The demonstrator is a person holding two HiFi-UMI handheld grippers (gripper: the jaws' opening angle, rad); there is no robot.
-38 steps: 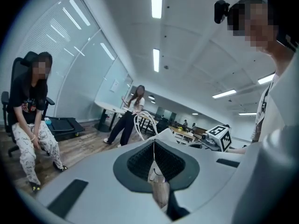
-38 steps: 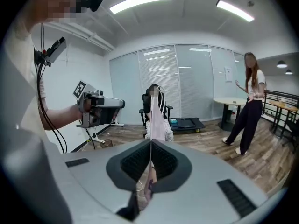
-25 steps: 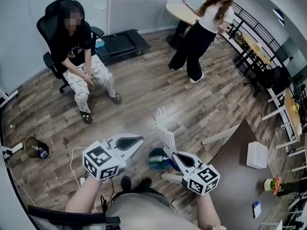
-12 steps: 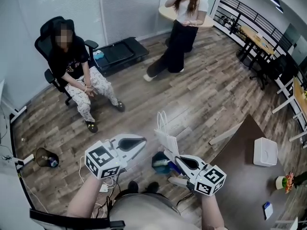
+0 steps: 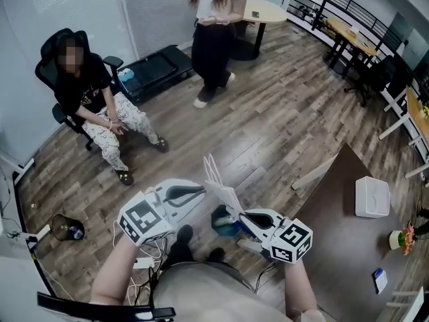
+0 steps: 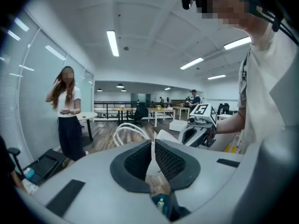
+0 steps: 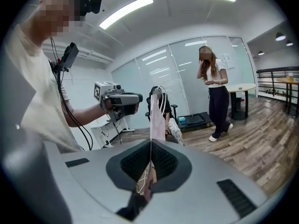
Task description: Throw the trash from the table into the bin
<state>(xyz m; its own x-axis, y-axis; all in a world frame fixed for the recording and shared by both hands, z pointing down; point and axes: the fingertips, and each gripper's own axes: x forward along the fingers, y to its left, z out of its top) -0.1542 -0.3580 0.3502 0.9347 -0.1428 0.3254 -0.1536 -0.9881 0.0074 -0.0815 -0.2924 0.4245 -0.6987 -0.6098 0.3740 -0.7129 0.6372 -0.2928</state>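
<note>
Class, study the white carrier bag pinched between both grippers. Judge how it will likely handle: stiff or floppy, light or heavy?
The white bag is probably fairly stiff: its thin wall stands upright above the right gripper. Its handles hold their arch, so they seem springy rather than limp. It likely weighs little, since the left gripper holds it by an edge pinch.

The top edge cuts off the standing person (image 5: 213, 25) at the head; we cannot tell what lies inside the dark basket (image 5: 65, 227) or the white bag (image 5: 221, 188).
</note>
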